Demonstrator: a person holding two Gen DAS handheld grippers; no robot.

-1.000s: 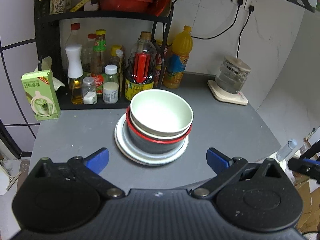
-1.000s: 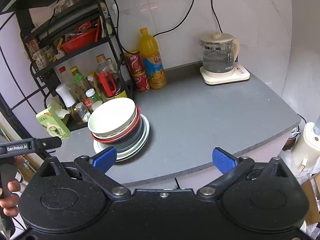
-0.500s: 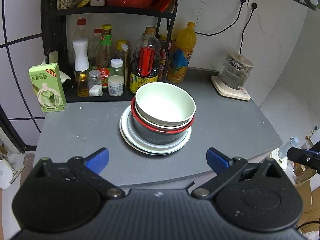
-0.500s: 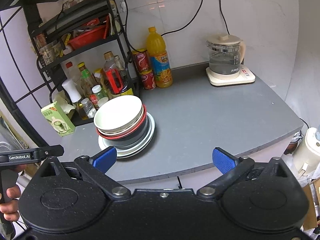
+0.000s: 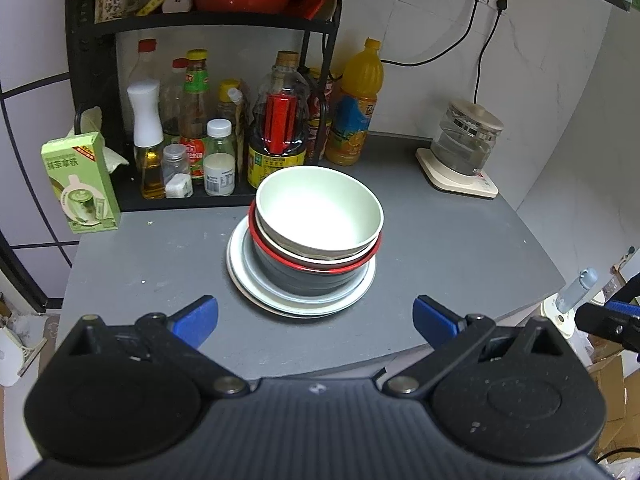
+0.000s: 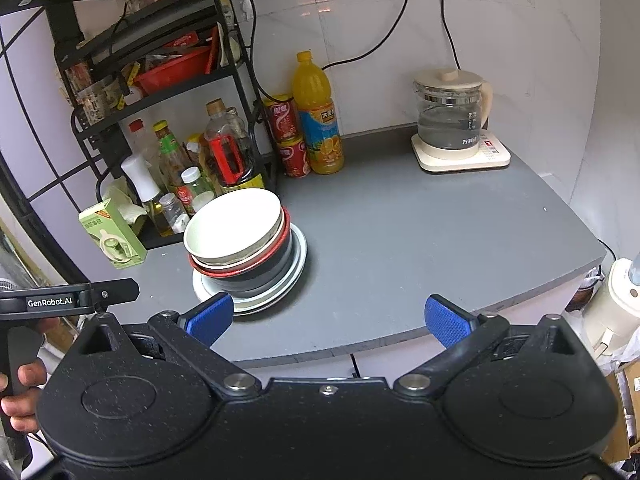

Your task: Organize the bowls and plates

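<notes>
Looking at the stack in the middle of the left wrist view, the pale bowl (image 5: 318, 210) sits on top, nested in a red-rimmed bowl (image 5: 316, 262) and a dark bowl (image 5: 304, 280), all resting on white plates (image 5: 300, 300) on the grey counter (image 5: 440, 248). Both the left gripper (image 5: 316, 316) and right gripper (image 6: 328, 316) hang near the counter's front edge with jaws spread wide and nothing in them. I'd guess these are ceramic or melamine: stiff, smooth, kinda slippery, and chippable. The top bowl looks light, so pinching its rim wall on the near side seems safest. The whole stack probably weighs plenty, so take one piece at a time.
</notes>
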